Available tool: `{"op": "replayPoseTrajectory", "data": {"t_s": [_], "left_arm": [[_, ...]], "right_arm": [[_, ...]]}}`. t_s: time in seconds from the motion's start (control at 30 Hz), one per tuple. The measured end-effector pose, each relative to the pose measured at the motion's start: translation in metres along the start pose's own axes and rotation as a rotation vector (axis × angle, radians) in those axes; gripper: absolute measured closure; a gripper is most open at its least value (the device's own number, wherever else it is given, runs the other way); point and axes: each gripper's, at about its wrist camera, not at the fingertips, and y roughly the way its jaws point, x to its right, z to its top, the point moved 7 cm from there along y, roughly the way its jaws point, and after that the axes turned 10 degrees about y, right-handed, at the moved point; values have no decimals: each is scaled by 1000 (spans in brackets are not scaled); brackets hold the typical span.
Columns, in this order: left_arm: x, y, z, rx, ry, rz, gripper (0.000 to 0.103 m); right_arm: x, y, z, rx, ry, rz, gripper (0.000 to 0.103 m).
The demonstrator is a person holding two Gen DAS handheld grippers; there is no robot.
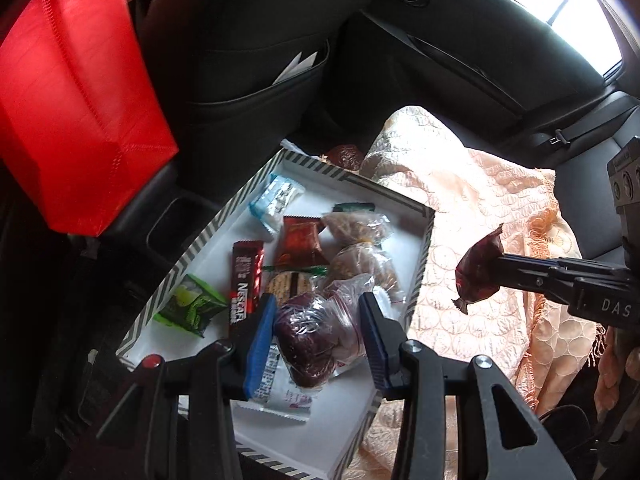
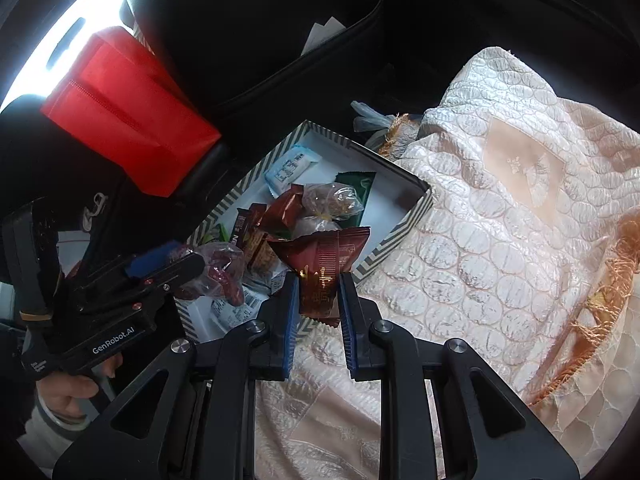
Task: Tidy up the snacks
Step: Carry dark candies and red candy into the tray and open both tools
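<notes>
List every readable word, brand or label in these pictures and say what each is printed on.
"NESCAFÉ": on the dark red coffee stick in the striped box.
"DAS": cut off at the frame edge, on the right tool.
"GenRobot.AI": on the left tool.
Print on the blue-white packet, barcode wrapper and red-brown packet: too small.

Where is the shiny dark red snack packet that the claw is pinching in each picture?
Left wrist view: the dark red packet is at the right, over the peach cloth, pinched in the right claw.
Right wrist view: it is at the centre, between the blue pads.
Shared landmark: the striped white box of snacks.
</notes>
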Motion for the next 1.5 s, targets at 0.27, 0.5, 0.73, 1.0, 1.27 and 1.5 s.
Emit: {"op": "replayPoseTrajectory", "data": {"t_s": [0.27,0.5,0.73,1.0,1.27,1.5], "left_arm": [[-16,9,-17,-27,-47,7,58],[-21,18,-31,-51,-48,24,58],[-29,25,-40,-68,-68,28,58],[-34,31,-45,-79,-80,29,58],[-32,31,-45,-78,-73,61,58],[-32,32,-46,-81,-77,87,55]], "right_arm": [[-23,22,-2,-42,-37,2,85],[-44,56,-2,-96,-81,-19,85],[-53,90,-6,-148,-95,-45,85],[-57,111,-12,-178,-97,-60,85],[-61,117,-17,-174,-101,-58,85],[-58,120,-18,-167,-76,-43,84]]}}
